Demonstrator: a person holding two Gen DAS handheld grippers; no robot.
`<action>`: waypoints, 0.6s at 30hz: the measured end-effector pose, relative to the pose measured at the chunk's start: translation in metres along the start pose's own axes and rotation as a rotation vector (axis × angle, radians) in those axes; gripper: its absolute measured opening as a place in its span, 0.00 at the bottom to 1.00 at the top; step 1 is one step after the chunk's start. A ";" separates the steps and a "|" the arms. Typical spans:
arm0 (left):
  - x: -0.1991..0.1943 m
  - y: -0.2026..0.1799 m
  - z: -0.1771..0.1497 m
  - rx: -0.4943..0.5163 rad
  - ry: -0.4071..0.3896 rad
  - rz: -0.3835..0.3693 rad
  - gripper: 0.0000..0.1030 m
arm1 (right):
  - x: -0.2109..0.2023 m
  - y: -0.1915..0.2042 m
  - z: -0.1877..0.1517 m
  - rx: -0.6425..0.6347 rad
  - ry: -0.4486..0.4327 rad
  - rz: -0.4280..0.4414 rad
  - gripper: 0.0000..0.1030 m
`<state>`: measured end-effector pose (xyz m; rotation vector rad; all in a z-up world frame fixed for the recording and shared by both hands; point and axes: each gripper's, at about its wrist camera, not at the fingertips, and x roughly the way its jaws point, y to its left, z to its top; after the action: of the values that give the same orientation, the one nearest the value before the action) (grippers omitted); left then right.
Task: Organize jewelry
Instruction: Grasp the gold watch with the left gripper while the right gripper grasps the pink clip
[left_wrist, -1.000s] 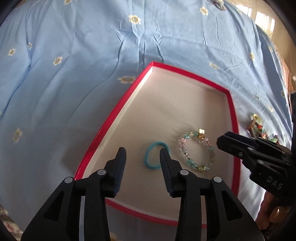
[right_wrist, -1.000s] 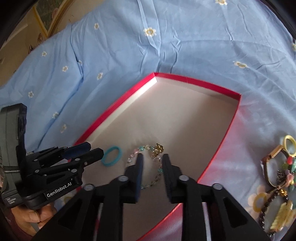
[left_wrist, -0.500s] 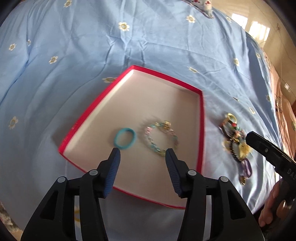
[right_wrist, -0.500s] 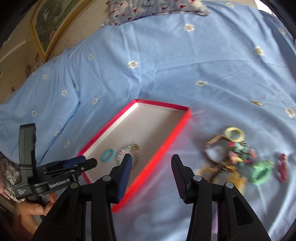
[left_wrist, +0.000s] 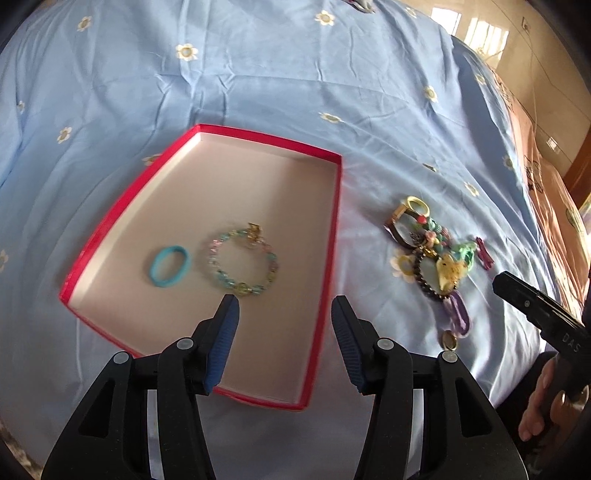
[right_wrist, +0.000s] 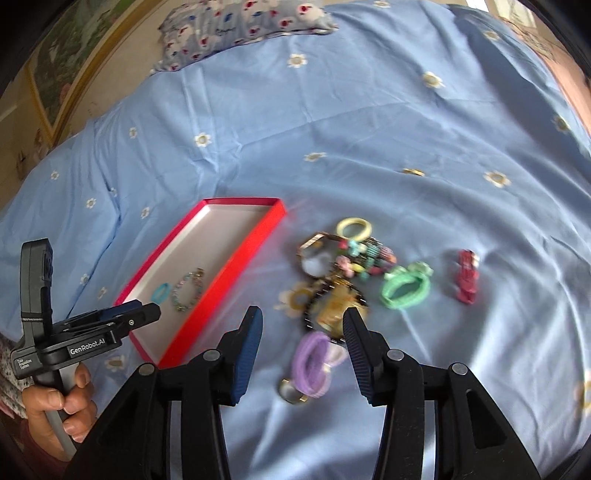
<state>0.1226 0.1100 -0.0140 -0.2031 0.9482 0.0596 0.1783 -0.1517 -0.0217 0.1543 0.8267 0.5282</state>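
1. Since the frame a second ago, we have pulled both grippers back from the red tray (left_wrist: 334, 236); the right gripper (right_wrist: 302, 328) has swung off the beaded bracelet (left_wrist: 242, 264) and now hangs over the loose pile of jewelry (right_wrist: 343, 280) on the bed (right_wrist: 369, 129).
2. Left gripper (left_wrist: 283, 320): jaws wide apart, holding nothing, above the near right part of the tray.
3. Right gripper: jaws wide apart, holding nothing; a purple hair tie (right_wrist: 314, 363) lies between its fingertips in view, below them.
4. Tray: shallow, red rim, pale pink floor. It holds a turquoise ring-shaped band (left_wrist: 170, 266) and, just beside it on the right, the bracelet of pale pink, aqua and yellow beads with a gold charm at the top.
5. Pile, to the right of the tray and apart from it: a gold-toned octagonal bangle (right_wrist: 314, 242), a pale yellow hair tie (right_wrist: 354, 227), a dark beaded strand, mixed coloured beads.
6. A green scrunchie (right_wrist: 405, 286) lies right of the pile; a red piece (right_wrist: 466, 275) lies further right, blurred.
7. Bed cover: light blue with small white daisies.
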 end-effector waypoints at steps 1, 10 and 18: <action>0.001 -0.002 0.000 0.005 0.004 -0.003 0.49 | -0.002 -0.003 -0.001 0.005 -0.001 -0.005 0.46; 0.007 -0.023 0.003 0.053 0.017 -0.018 0.49 | -0.013 -0.025 -0.002 0.037 -0.023 -0.044 0.46; 0.018 -0.048 0.016 0.116 0.019 -0.030 0.49 | -0.018 -0.047 0.003 0.064 -0.046 -0.091 0.46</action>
<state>0.1528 0.0659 -0.0124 -0.1107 0.9643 -0.0246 0.1885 -0.2005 -0.0237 0.1861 0.8020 0.4118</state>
